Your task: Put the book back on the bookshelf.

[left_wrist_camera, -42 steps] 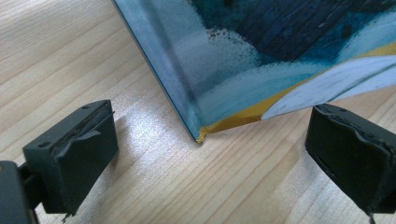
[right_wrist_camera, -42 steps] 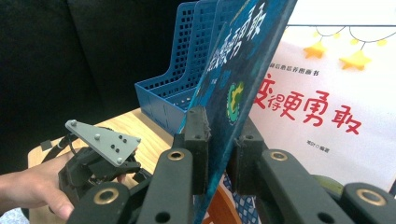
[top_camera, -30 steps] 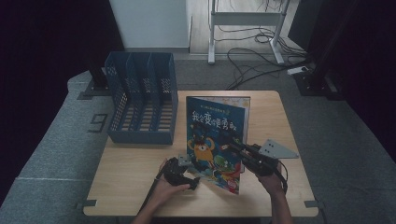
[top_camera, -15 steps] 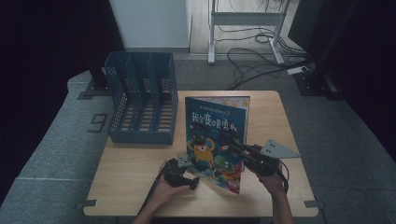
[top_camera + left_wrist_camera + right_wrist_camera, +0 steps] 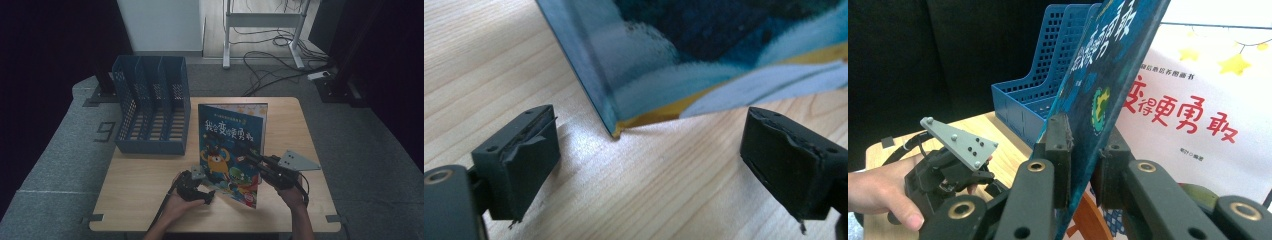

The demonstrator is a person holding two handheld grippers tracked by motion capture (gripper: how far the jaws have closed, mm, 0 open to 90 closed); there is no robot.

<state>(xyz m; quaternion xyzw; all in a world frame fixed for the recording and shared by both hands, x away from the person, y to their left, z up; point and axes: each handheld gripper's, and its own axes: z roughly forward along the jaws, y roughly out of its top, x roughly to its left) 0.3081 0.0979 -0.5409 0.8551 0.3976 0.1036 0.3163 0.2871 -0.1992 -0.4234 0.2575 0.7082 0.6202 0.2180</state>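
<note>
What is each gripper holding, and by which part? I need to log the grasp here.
The right gripper clamps the front cover of the picture book at its outer edge, lifting it open. The left gripper is open, holding nothing, near the book's corner.

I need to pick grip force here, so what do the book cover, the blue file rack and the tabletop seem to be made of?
Book cover: looks like glossy printed card, with sheen and a thin, stiff edge between the right gripper pads. Blue file rack: probably moulded plastic, matte, with gridded holes. Tabletop: pale wood grain, perhaps laminate, slightly reflective.
</note>
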